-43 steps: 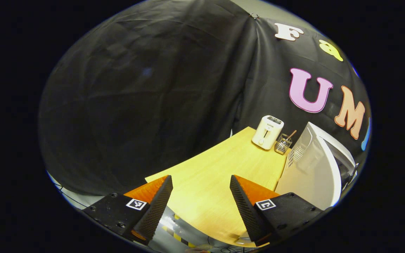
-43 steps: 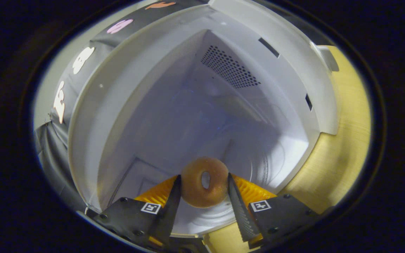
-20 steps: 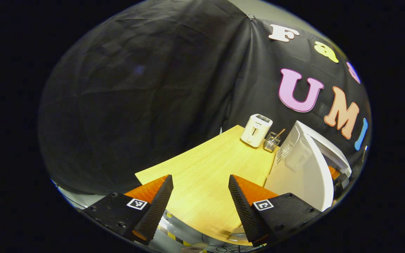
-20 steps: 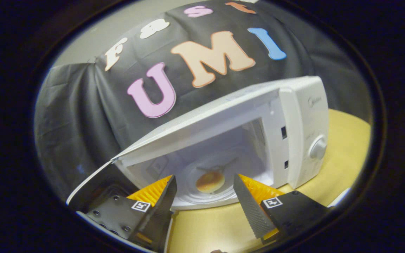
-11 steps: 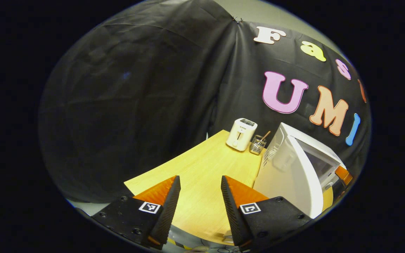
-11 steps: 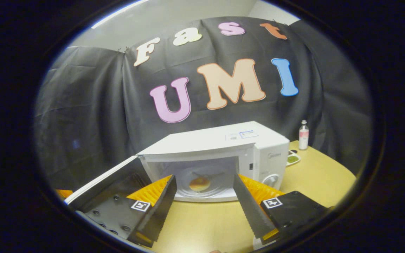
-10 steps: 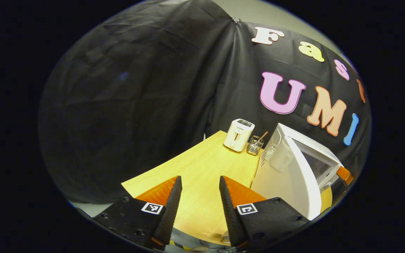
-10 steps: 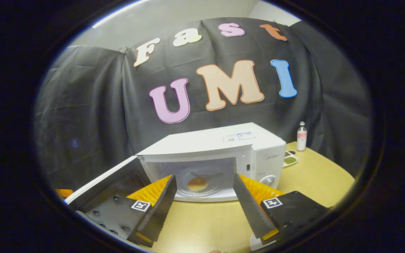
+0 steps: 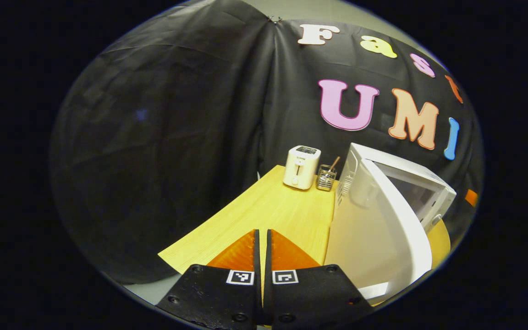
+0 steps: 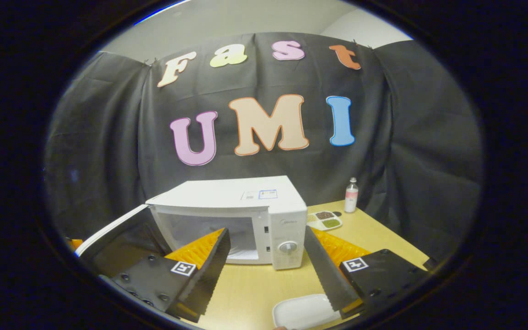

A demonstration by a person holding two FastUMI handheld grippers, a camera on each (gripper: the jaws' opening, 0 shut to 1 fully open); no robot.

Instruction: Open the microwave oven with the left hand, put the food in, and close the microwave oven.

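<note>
The white microwave point(image 10: 245, 206) stands on the wooden table point(image 10: 255, 284) with its door point(image 10: 112, 238) swung open to the left. My right gripper point(image 10: 266, 230) is open and empty, well back from the oven's front. One of its fingers point(image 10: 200, 250) hides part of the cavity. In the left gripper view the door's white outer face point(image 9: 374, 233) rises just right of my left gripper point(image 9: 261, 236). That gripper is shut with nothing between its fingers, and it hangs over the table's left part point(image 9: 273, 211), apart from the door.
A white toaster point(image 9: 301, 167) and a wire utensil holder point(image 9: 326, 176) stand at the table's far left corner. A small bottle point(image 10: 350, 195) and a divided dish point(image 10: 324, 220) sit right of the microwave. A white plate point(image 10: 303, 311) lies near the front edge.
My right gripper let go of the doughnut inside the microwave and drew back out, open. My left gripper closed its fingers and turned right toward the open door.
</note>
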